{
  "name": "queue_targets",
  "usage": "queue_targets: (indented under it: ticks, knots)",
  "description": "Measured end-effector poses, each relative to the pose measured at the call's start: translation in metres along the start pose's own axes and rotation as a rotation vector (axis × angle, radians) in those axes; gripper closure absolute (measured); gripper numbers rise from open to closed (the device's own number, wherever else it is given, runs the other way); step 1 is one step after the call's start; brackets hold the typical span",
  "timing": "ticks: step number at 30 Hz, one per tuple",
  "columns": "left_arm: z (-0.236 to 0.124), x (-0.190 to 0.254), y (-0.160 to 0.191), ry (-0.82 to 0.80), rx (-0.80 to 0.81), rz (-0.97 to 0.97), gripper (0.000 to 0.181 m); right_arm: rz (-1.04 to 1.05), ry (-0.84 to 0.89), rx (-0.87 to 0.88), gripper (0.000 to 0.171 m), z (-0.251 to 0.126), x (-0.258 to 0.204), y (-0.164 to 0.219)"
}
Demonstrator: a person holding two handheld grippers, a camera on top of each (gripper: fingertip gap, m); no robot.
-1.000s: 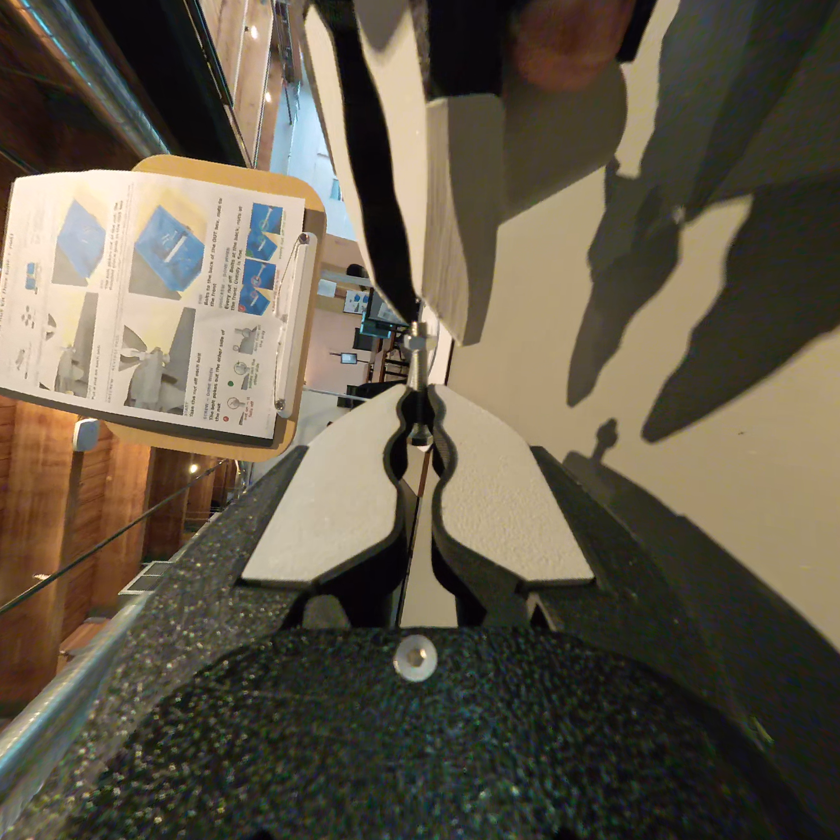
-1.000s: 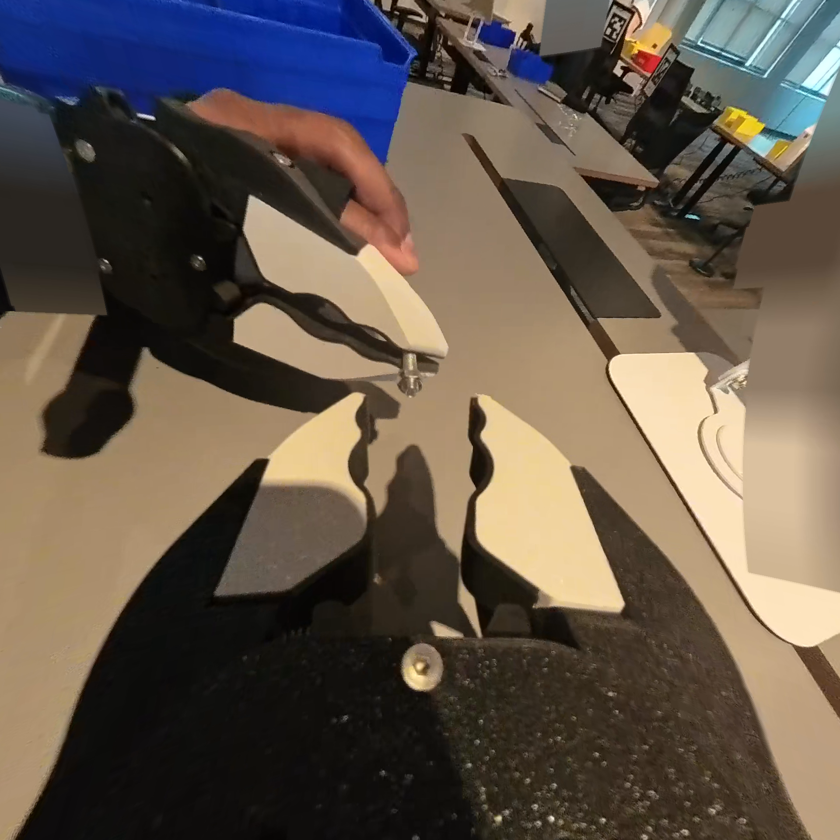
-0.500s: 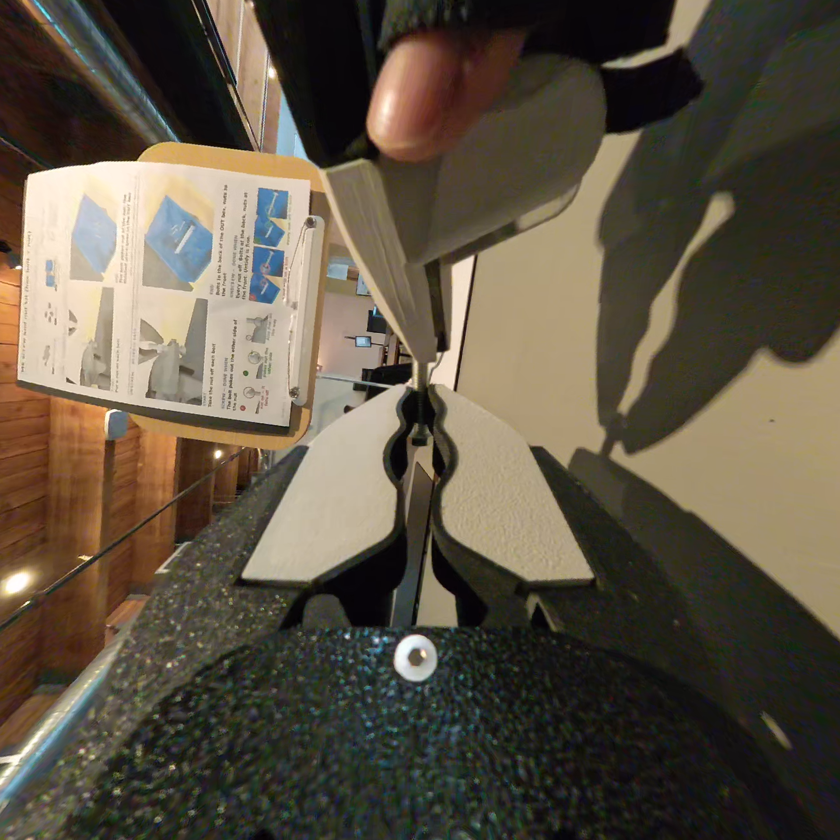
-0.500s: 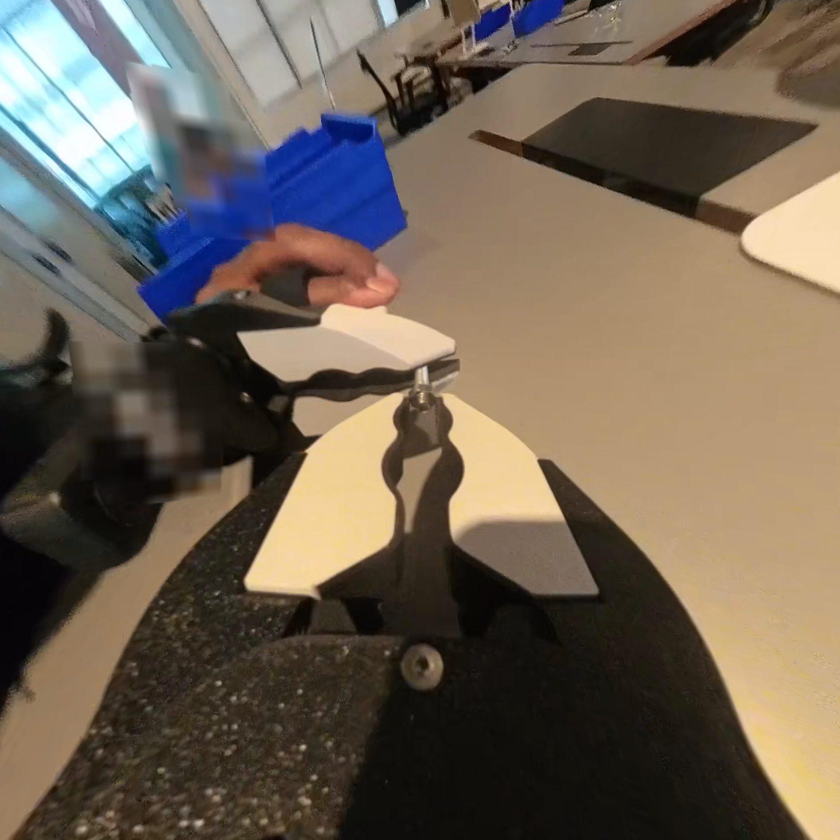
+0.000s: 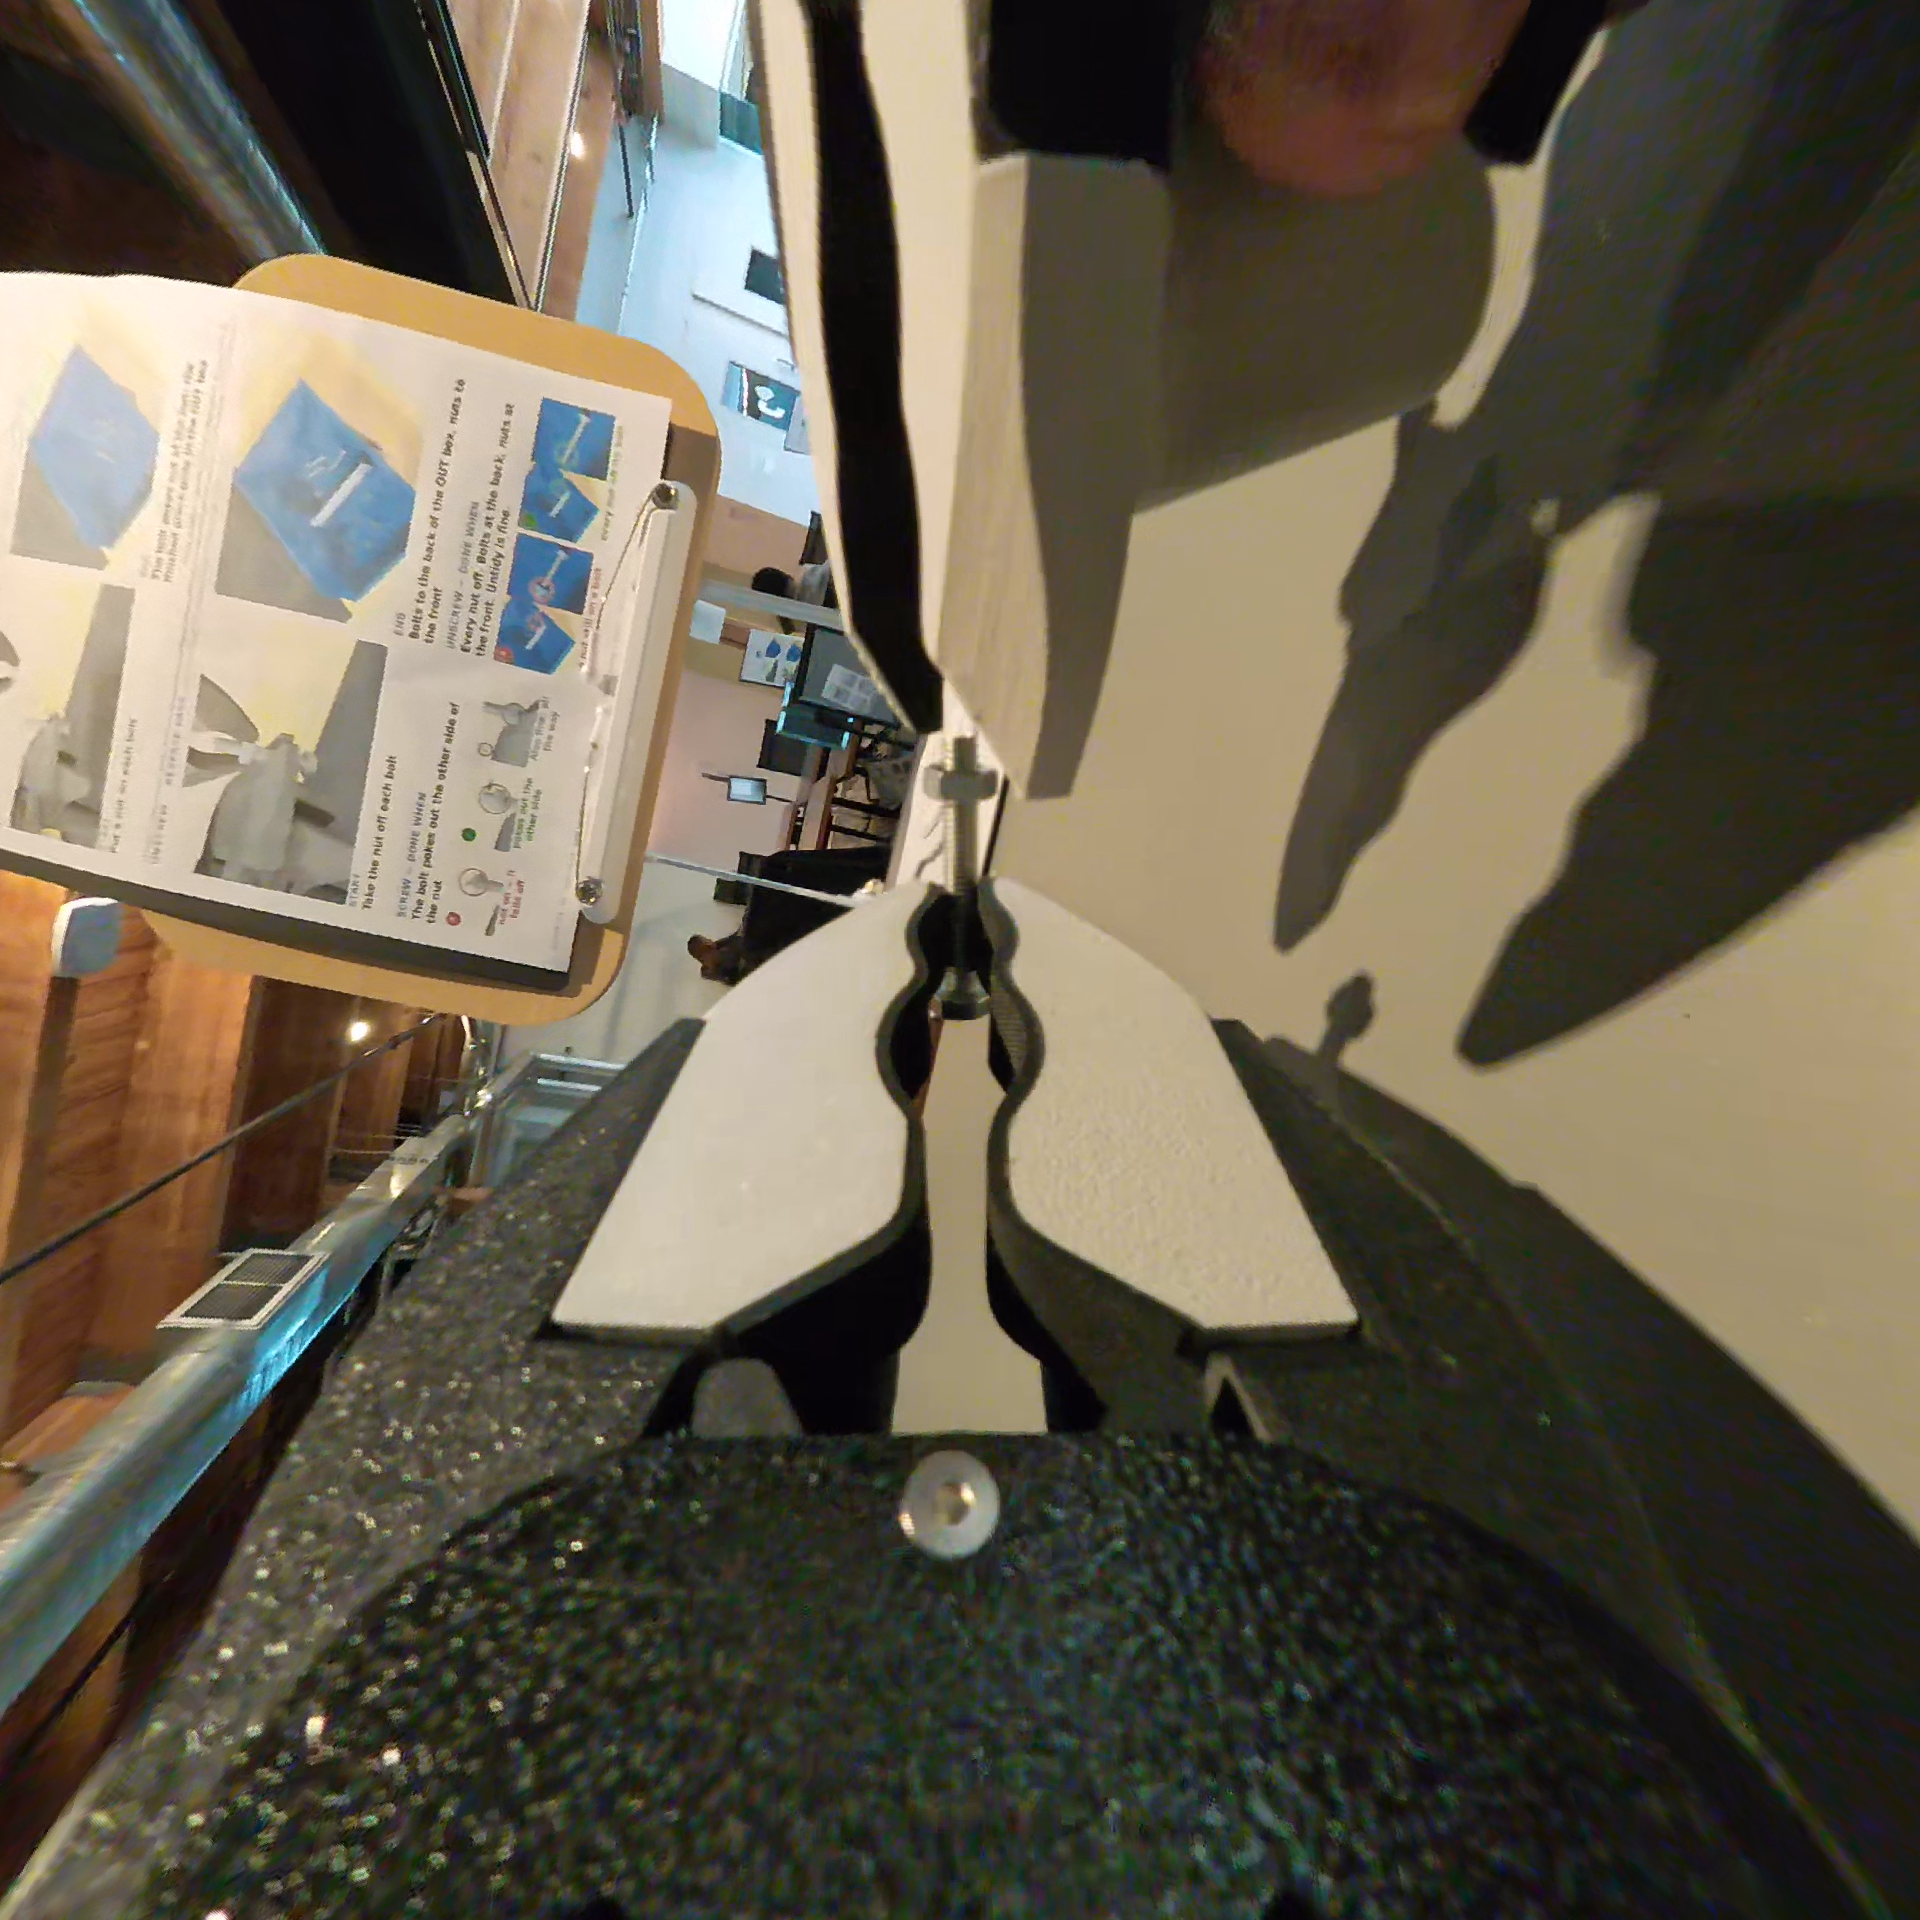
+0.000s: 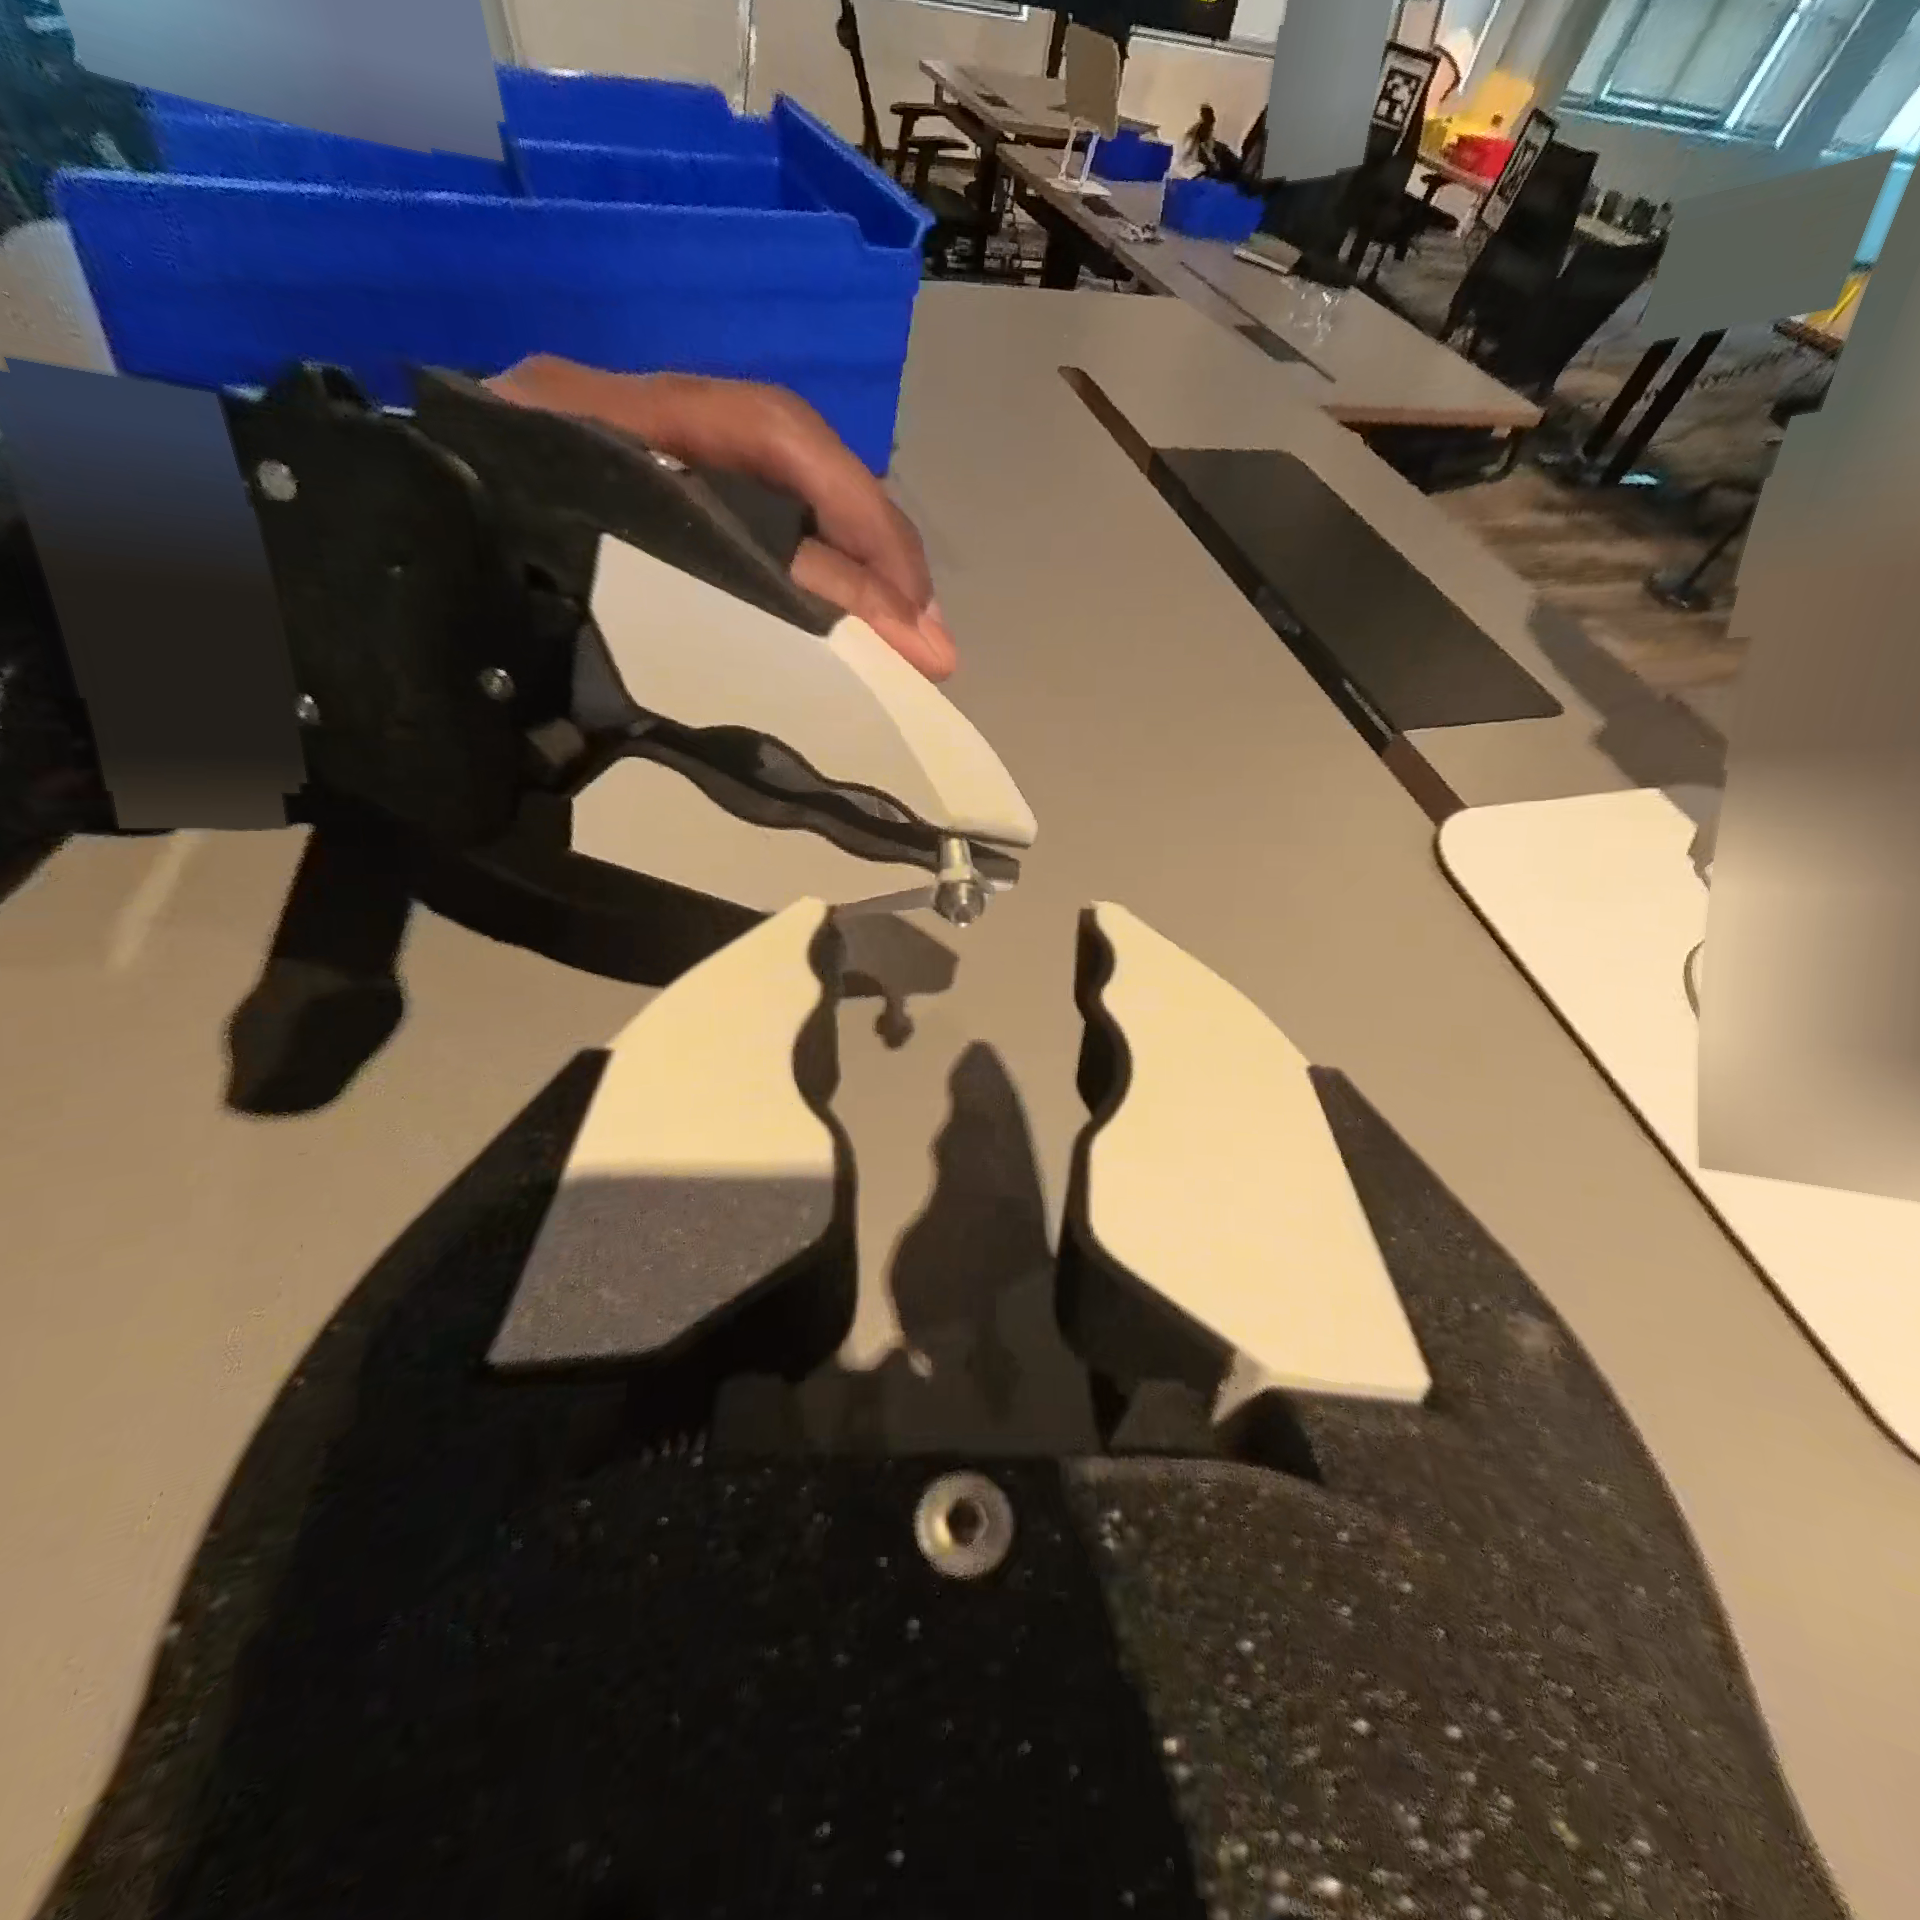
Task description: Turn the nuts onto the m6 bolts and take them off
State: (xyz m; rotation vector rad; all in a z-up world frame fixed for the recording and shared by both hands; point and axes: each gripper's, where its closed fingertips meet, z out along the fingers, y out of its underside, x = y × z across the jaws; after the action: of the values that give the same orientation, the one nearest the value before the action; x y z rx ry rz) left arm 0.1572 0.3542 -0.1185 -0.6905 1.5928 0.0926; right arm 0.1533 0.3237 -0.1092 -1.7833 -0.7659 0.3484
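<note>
My left gripper (image 5: pixel 961 899) is shut on a silver M6 bolt (image 5: pixel 962 862), whose head sits in the gap between the fingers. A nut (image 5: pixel 961 779) sits near the far end of the bolt's thread. My right gripper (image 6: pixel 951 923) is open and empty, with its tips on either side of the bolt's end (image 6: pixel 958 902), just short of it. In the right wrist view the left gripper (image 6: pixel 977 852) comes in from the left, held by a hand (image 6: pixel 790 488). The right gripper's fingers (image 5: pixel 1039 582) hang above the nut in the left wrist view.
A grey table (image 6: pixel 1091 582) lies under both grippers. Blue bins (image 6: pixel 499 260) stand at the back left. A clipboard with an instruction sheet (image 5: pixel 312 644) stands at the table's right side; its white back (image 6: pixel 1558 935) shows in the right wrist view. A black inset (image 6: pixel 1351 582) lies farther back. The tips of both grippers are at nearly the same place.
Half a second ago my right gripper was shut on the nut and rolled over. It has let go, rolled back and opened. The left gripper still holds the bolt.
</note>
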Motion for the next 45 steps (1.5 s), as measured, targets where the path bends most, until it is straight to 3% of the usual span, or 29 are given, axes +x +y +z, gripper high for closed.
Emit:
queue_targets:
  ticks: [8, 17, 18, 20, 23, 28, 32, 39, 42, 45]
  knots:
    - [-0.001, 0.006, -0.010, 0.025, 0.043, 0.030, 0.176, -0.008, -0.031, -0.059, 0.160, 0.005, -0.007, 0.008]
    - [-0.001, -0.005, -0.003, -0.047, -0.022, 0.058, 0.175, 0.522, -0.161, 0.087, 0.159, 0.009, -0.005, -0.004]
    - [-0.001, -0.006, -0.002, -0.047, -0.028, 0.056, 0.175, 0.526, -0.180, 0.102, 0.151, 0.008, -0.004, -0.005]
    - [-0.001, -0.005, 0.000, -0.045, -0.034, 0.056, 0.175, 0.462, -0.173, 0.099, 0.131, 0.005, -0.001, -0.005]
    - [-0.001, -0.005, 0.000, -0.040, -0.032, 0.060, 0.176, 0.264, -0.088, 0.048, 0.126, -0.001, 0.006, -0.001]
    - [0.000, 0.000, -0.004, -0.024, -0.015, 0.082, 0.176, 0.042, -0.032, -0.035, 0.138, -0.001, 0.002, 0.005]
    - [0.000, 0.001, -0.005, -0.021, -0.014, 0.107, 0.175, 0.043, -0.044, -0.051, 0.160, 0.002, -0.003, 0.006]
    - [0.002, -0.006, 0.001, -0.064, -0.078, 0.130, 0.176, 0.490, -0.154, 0.059, 0.161, 0.005, 0.000, 0.000]
    - [0.002, -0.011, 0.006, -0.081, -0.118, 0.074, 0.176, 0.482, -0.157, 0.096, 0.126, 0.000, 0.006, 0.000]
    - [0.002, -0.015, 0.012, -0.065, -0.126, -0.060, 0.176, 0.283, -0.049, 0.069, 0.116, -0.008, 0.013, 0.008]
